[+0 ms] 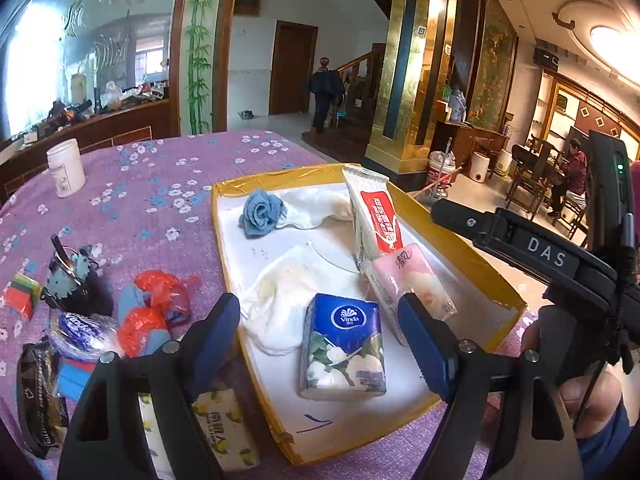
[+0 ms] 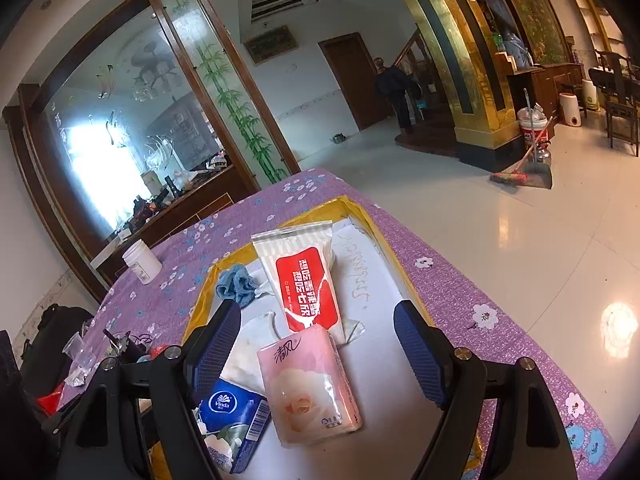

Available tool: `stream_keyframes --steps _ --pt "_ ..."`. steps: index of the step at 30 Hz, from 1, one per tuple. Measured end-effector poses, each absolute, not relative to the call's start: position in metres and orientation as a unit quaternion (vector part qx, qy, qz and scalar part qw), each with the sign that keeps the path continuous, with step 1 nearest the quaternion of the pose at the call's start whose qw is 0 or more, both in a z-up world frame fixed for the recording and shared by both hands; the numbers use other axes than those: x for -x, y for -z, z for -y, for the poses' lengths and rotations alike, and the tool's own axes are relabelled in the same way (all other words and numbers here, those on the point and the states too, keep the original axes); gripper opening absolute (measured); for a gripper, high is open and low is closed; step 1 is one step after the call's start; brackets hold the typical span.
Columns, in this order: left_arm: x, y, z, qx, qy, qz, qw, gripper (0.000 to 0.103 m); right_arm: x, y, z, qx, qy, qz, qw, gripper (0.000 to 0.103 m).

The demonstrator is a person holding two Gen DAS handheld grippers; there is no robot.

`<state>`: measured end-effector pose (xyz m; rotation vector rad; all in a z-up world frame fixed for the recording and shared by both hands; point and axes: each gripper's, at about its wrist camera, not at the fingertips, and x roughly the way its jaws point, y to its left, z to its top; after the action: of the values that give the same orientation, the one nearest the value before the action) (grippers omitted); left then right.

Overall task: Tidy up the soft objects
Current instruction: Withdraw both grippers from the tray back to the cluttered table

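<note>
Sorting stage: well along, judging by five or six soft items already lying in the yellow-rimmed tray [image 1: 224,240].
Left gripper [image 1: 320,332]: jaws spread wide, holding nothing, hovering above the blue Vinda tissue pack [image 1: 344,350], which lies inside the tray near its close edge.
Right gripper [image 2: 316,344]: jaws likewise parted and empty, poised over the pink tissue pack [image 2: 310,388], apart from it.
Tray contents: red-and-white wipes packet [image 2: 302,280] leaning along the middle, blue cloth [image 1: 260,212] bunched at the far corner, white cloths [image 1: 280,296] spread between, pink pack touching the wipes packet's near end.
Still outside: lemon-print tissue pack [image 1: 222,428] on the purple tablecloth [image 1: 160,184], just beside the tray's near left edge, below the left fingers; red plastic bags [image 1: 156,308] and other clutter further left.
Step in hand: likely between placements, both tools free above the tray.
Next move calls for: swinging left and down to the lemon-print pack, closing across its short sides, gently enough not to crush it, then lifting over the rim.
Not soft, probably to be left: white jar [image 1: 66,168] at the far side.
</note>
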<state>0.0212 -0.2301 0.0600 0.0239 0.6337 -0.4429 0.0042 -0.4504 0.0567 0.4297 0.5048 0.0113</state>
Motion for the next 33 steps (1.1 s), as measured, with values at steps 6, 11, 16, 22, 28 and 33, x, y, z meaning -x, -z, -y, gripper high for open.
stream_keyframes --steps 6,11,16,22,28,33 --pt "-0.021 -0.063 0.224 -0.004 0.215 -0.331 0.919 0.080 0.007 -0.061 0.442 -0.192 -0.003 -0.250 0.949 0.083" --pt "-0.011 -0.074 0.213 0.001 0.217 -0.342 0.914 0.081 0.022 -0.068 0.439 -0.202 -0.020 -0.251 0.946 0.084" --pt "0.003 -0.081 0.193 0.010 0.215 -0.343 0.914 0.085 0.027 -0.068 0.428 -0.205 -0.042 -0.260 0.943 0.086" --pt "0.015 -0.072 0.167 0.026 0.202 -0.358 0.911 0.085 0.027 -0.062 0.398 -0.195 -0.081 -0.278 0.937 0.086" --pt "0.024 -0.072 0.130 0.052 0.175 -0.357 0.916 0.085 0.033 -0.054 0.351 -0.149 -0.140 -0.292 0.934 0.086" --pt "0.028 -0.073 0.083 0.081 0.126 -0.357 0.922 0.085 0.041 -0.046 0.316 -0.103 -0.182 -0.296 0.932 0.086"
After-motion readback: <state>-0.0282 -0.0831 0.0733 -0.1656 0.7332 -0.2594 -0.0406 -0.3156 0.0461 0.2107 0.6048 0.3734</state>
